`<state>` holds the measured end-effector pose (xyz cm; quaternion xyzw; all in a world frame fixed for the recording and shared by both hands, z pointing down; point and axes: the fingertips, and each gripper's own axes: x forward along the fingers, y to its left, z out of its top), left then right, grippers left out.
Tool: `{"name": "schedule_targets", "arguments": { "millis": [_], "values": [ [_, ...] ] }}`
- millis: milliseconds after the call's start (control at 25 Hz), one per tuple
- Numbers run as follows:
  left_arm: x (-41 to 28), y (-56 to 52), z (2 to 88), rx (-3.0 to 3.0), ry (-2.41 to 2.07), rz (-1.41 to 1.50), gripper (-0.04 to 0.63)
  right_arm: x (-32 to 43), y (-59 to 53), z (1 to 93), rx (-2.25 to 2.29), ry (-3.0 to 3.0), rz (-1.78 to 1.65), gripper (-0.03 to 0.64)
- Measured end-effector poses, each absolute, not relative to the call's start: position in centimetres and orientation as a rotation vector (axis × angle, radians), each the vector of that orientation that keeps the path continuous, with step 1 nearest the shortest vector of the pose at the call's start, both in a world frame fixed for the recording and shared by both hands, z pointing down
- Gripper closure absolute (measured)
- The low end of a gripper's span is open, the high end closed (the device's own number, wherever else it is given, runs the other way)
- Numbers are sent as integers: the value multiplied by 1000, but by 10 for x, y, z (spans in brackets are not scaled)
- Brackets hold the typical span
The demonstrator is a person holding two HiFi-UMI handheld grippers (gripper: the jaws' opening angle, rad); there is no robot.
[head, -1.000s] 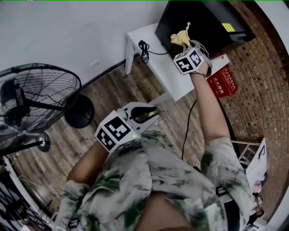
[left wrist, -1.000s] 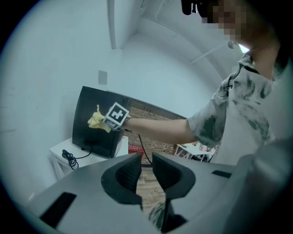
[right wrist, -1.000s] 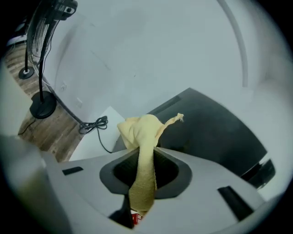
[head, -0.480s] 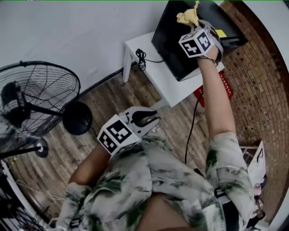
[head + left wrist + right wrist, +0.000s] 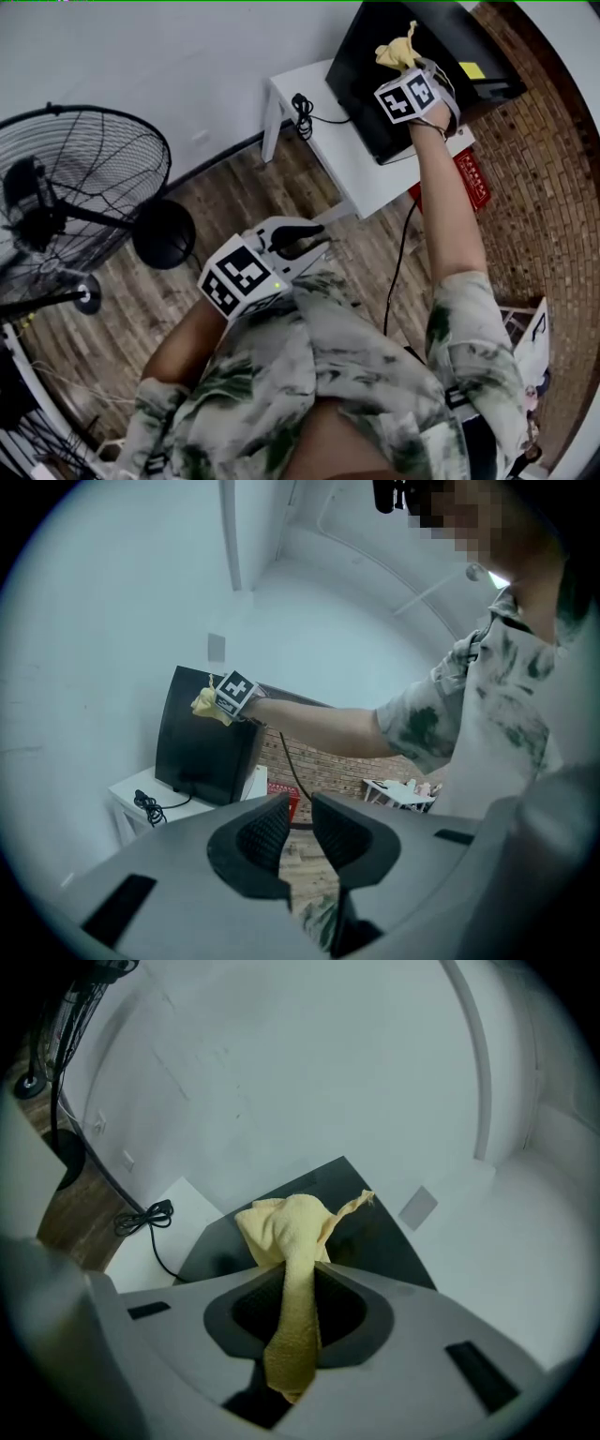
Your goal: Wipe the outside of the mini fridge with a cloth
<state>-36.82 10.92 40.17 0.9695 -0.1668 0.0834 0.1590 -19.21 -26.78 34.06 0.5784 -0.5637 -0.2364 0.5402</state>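
White table (image 5: 367, 178) by the wall: above the black mini fridge (image 5: 366, 56) on it, the right gripper (image 5: 405, 73) pinches a yellow cloth (image 5: 398, 52). Well away, the left gripper (image 5: 305, 239) is slightly parted and empty. That thin pinch could slip during hard rubbing.

Wears a short-sleeved shirt (image 5: 356, 375), off-white with dark green mottled blotches. Ends, beyond the shirt's sleeves, in a left gripper (image 5: 317, 242) and a right gripper (image 5: 403, 67), both light grey with dark ribbed pads (image 5: 267, 834). Carries on each, on the side toward the shirt, a white cube (image 5: 236, 277) printed with black square markers.
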Motion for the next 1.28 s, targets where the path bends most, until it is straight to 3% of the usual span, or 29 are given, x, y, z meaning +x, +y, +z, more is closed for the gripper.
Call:
{"name": "schedule_targets", "arguments": {
  "millis": [1280],
  "values": [
    [-395,59,430,2615,-577,278,509,-202,-302,572,1256,-1409,-210,531]
  ]
}}
